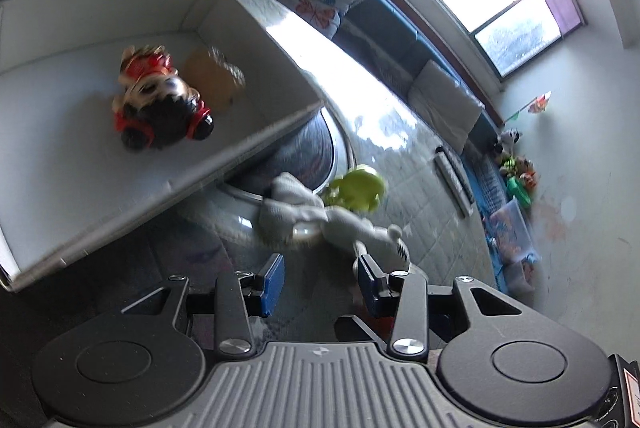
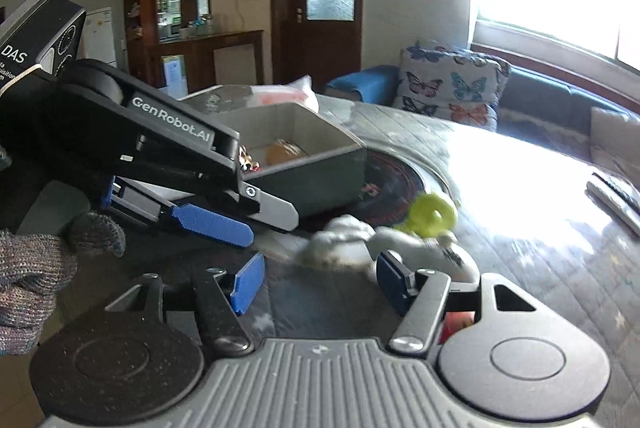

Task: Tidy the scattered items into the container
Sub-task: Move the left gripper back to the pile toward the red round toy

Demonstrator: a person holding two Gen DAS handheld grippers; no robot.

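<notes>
- The grey open-topped cardboard box point(image 1: 256, 132), at the upper left of the left wrist view, already holds a red, black and white toy figure point(image 1: 160, 96) and a flat tan round piece point(image 1: 214, 80) beside it.
- Outside the box, low and centre in both views, a white soft plush toy point(image 1: 320, 216) lies on the quilted grey surface point(image 1: 420, 164) with a lime-green plastic ring toy point(image 1: 358, 186) touching its far side.
- The left gripper point(image 1: 320, 278) hovers just short of the plush, jaws spread apart and holding nothing.
- The right gripper point(image 2: 320, 282) is likewise parted and empty, with the plush just beyond its fingertips.
- My judgement: the tidying is partly done; the plush and the green ring remain to be picked up and dropped in the box.
- Motion blur hides finer detail of both loose toys.
</notes>
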